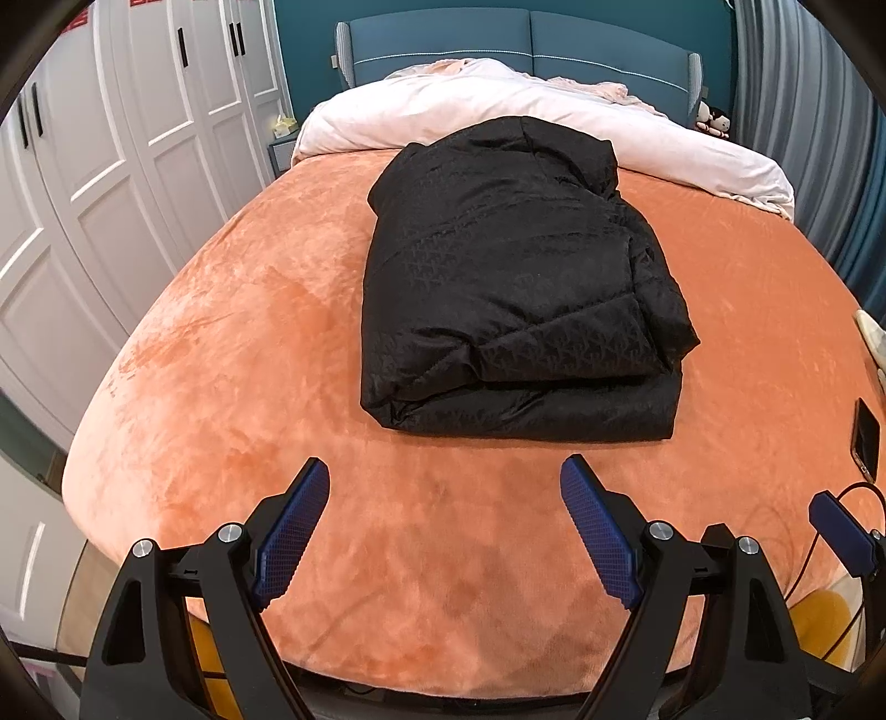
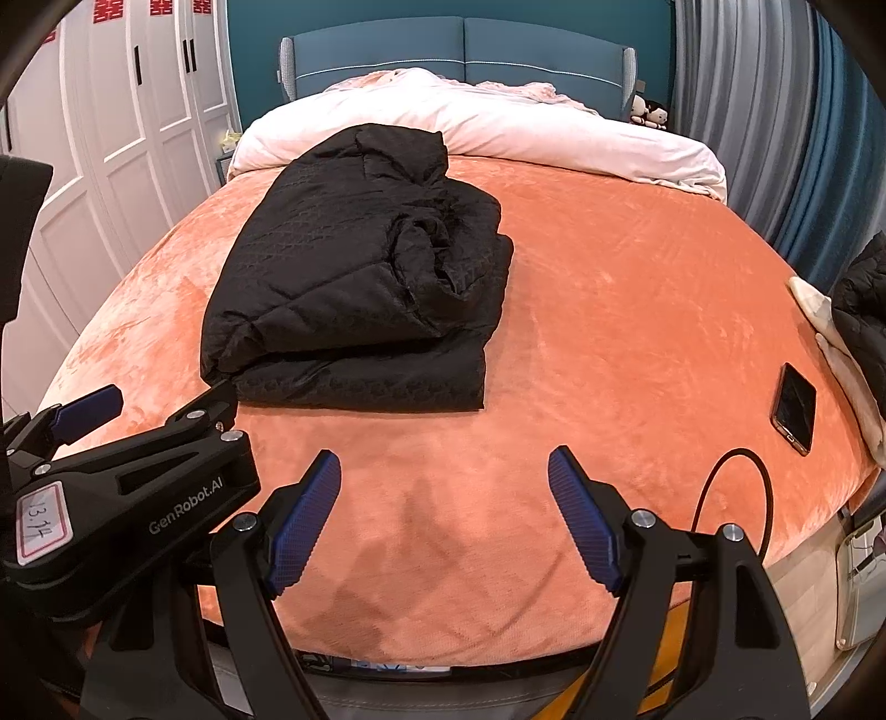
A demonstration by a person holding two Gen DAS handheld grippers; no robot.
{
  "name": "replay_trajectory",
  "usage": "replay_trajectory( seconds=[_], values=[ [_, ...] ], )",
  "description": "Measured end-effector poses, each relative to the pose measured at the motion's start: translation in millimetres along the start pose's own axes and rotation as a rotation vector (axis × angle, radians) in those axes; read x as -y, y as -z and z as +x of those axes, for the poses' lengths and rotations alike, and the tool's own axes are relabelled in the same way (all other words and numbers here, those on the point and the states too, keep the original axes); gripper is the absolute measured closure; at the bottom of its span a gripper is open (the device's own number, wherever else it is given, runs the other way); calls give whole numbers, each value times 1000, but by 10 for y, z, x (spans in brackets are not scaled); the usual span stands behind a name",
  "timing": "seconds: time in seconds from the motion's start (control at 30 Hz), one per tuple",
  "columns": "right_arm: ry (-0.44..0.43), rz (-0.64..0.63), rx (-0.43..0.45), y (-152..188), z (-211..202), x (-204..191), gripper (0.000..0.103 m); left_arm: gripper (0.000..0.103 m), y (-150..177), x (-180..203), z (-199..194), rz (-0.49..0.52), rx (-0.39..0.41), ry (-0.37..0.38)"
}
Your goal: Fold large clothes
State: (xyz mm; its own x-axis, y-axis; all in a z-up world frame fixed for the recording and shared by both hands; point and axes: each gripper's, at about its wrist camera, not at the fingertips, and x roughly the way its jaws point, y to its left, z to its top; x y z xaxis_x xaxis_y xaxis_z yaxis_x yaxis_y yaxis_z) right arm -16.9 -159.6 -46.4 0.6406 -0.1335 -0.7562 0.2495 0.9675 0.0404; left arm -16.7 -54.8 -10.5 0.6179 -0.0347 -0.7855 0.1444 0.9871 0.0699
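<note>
A black quilted jacket (image 1: 509, 288) lies folded into a thick rectangle on the orange bedspread (image 1: 232, 343), its collar end toward the headboard. In the right wrist view the same jacket (image 2: 360, 282) sits left of centre on the bedspread (image 2: 637, 310). My left gripper (image 1: 446, 476) hangs open over the foot of the bed, short of the jacket's near edge, nothing between its blue pads. My right gripper (image 2: 443, 465) is open too, empty, to the right of the left gripper's body (image 2: 133, 487). Neither touches the jacket.
A white duvet (image 1: 542, 111) is bunched at the blue headboard (image 1: 520, 39). A dark phone (image 2: 794, 410) and a black cable (image 2: 742, 487) lie near the bed's right edge, beside another dark garment (image 2: 864, 299). White wardrobe doors (image 1: 111, 166) stand left, curtains (image 2: 775, 111) right.
</note>
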Motion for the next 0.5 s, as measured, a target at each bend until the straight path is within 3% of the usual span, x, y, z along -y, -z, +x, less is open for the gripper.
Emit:
replay_trajectory(
  seconds=[0.5],
  values=[
    [-7,7,-9,13,-1,4,28,19,34,38,-17,10,6,-8]
  ],
)
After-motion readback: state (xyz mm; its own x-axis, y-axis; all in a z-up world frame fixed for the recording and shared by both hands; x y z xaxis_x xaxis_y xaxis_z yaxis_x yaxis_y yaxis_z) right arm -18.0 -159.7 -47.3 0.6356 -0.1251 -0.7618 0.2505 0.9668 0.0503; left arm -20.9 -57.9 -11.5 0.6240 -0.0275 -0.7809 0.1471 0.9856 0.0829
